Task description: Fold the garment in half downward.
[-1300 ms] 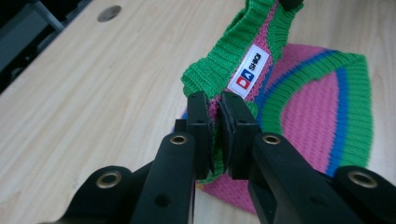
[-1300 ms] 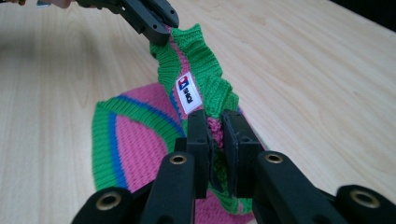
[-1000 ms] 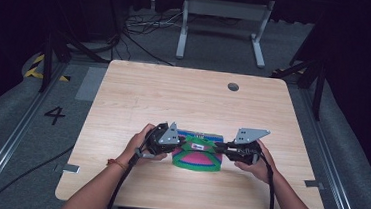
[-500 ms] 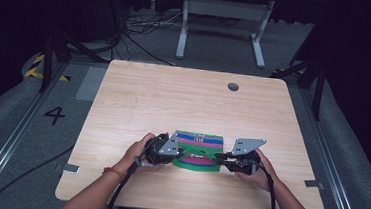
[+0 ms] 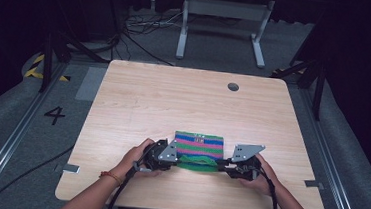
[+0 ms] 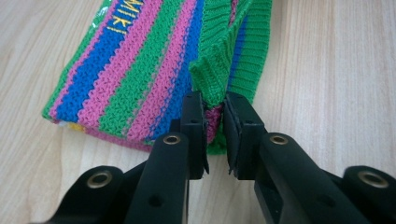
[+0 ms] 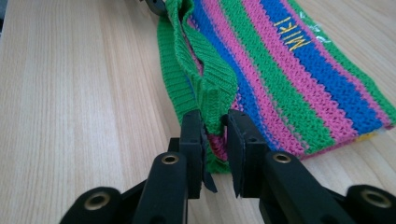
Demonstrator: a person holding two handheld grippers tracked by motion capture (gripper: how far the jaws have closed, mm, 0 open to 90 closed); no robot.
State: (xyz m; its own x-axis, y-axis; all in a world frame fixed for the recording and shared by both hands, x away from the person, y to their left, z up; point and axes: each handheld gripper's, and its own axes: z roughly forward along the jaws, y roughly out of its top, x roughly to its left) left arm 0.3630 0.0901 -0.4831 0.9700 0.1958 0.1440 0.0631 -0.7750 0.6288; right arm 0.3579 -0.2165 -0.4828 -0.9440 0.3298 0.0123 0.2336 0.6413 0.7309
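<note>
Near the front edge of the wooden bench point(image 5: 138, 101) lies a striped knitted cloth point(image 5: 199, 144), folded flat, its green ribbed hem nearest the person. From the left, the left gripper point(image 6: 215, 109) has just been easing its fingers apart, with the hem's corner between the pads. At the opposite end, the right gripper point(image 7: 215, 126) has been loosening likewise around the other corner. Whether the pads press the knit is hard to judge. Yellow lettering on a blue stripe is partly cut off.

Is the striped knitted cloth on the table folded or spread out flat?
Folded. The striped knitted cloth lies as a compact rectangle, and in both gripper views its green ribbed edge stands doubled over striped layers underneath.
</note>
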